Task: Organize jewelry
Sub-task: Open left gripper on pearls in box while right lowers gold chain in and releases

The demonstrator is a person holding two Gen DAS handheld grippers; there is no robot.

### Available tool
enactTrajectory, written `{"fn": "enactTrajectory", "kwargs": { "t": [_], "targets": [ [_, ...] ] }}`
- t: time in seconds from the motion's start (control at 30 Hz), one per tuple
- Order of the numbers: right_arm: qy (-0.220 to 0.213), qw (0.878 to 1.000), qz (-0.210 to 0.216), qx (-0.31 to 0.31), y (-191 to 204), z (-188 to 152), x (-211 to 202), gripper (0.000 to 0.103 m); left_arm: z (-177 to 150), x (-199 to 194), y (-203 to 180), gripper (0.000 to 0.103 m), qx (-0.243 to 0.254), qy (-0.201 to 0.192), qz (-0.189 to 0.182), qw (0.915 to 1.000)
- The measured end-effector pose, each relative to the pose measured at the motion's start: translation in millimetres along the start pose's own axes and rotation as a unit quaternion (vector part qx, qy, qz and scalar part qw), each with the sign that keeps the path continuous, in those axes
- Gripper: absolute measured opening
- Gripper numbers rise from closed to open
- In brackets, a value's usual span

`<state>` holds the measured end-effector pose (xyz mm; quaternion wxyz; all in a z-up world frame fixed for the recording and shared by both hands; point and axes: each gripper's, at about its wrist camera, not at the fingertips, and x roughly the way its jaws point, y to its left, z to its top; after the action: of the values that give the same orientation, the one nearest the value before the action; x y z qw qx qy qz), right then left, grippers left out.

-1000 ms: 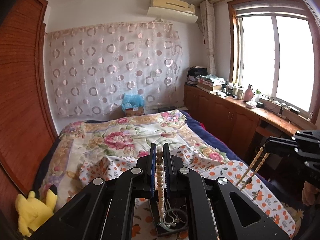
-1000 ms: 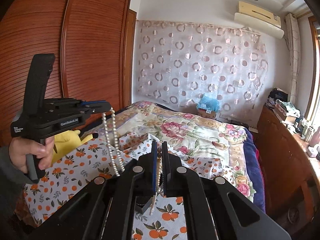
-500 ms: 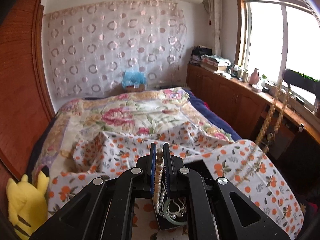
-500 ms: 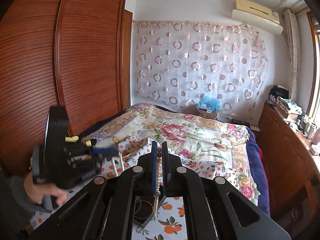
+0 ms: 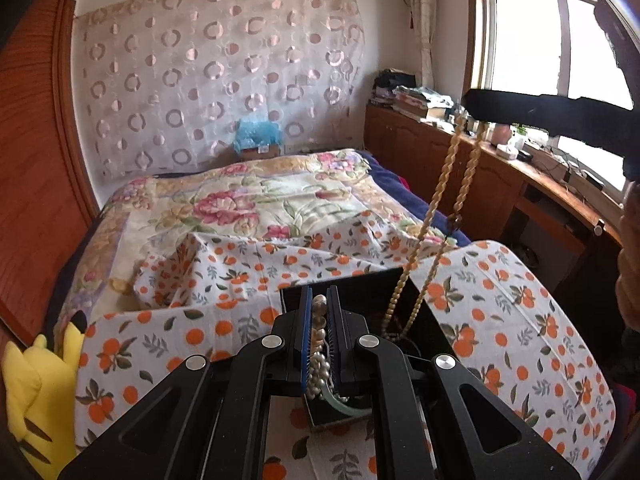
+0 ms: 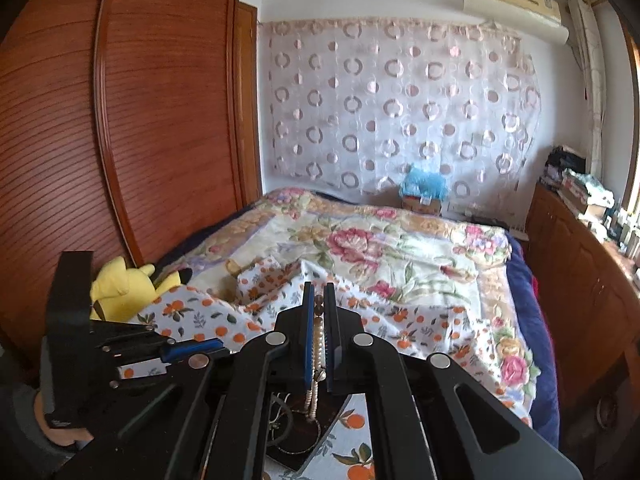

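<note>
A long pearl necklace [image 5: 319, 344] is held at both ends. My left gripper [image 5: 319, 320] is shut on one end, low over a black jewelry box [image 5: 362, 284] on the orange-print cloth. My right gripper [image 6: 319, 312] is shut on the other end [image 6: 318, 342]. In the left wrist view the right gripper [image 5: 560, 114] is high at the right, and two strands [image 5: 448, 168] hang from it down into the box. A green bangle [image 5: 340, 404] lies in the box. In the right wrist view the box [image 6: 296, 424] sits below, and the left gripper [image 6: 120, 354] is low left.
The orange-print cloth [image 5: 500, 320] covers a surface at the foot of a floral bed [image 5: 248, 200]. A yellow plush toy [image 5: 28, 396] sits at the left. A wooden wardrobe [image 6: 120, 140] stands left; a wooden counter [image 5: 520, 168] runs under the window.
My left gripper has gone down toward the box. My right gripper has risen, so the strands between them now hang longer and steeper into the box.
</note>
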<state>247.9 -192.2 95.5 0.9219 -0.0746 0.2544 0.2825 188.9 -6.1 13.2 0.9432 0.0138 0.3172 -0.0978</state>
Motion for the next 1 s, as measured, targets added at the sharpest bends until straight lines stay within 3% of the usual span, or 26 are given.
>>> {"fn": "enactTrajectory", "kwargs": {
  "t": [0.27, 0.8, 0.93, 1.0],
  "targets": [
    [0.032, 0.999, 0.007, 0.018, 0, -21, 36, 0.005, -12, 1, -1, 0.006, 0.003, 0.005, 0.003, 1.0],
    [0.08, 0.996, 0.025, 0.021, 6, -72, 65, 0.006, -49, -16, 3, 0.007, -0.006, 0.014, 0.016, 0.9998],
    [0.067, 0.997, 0.037, 0.028, 7, -74, 54, 0.006, -55, -21, 3, 0.024, -0.007, 0.01, 0.016, 0.9998],
    [0.065, 0.997, 0.036, 0.024, 10, -74, 50, 0.006, -60, -24, 1, 0.025, -0.005, 0.008, 0.018, 0.9998]
  ]
}}
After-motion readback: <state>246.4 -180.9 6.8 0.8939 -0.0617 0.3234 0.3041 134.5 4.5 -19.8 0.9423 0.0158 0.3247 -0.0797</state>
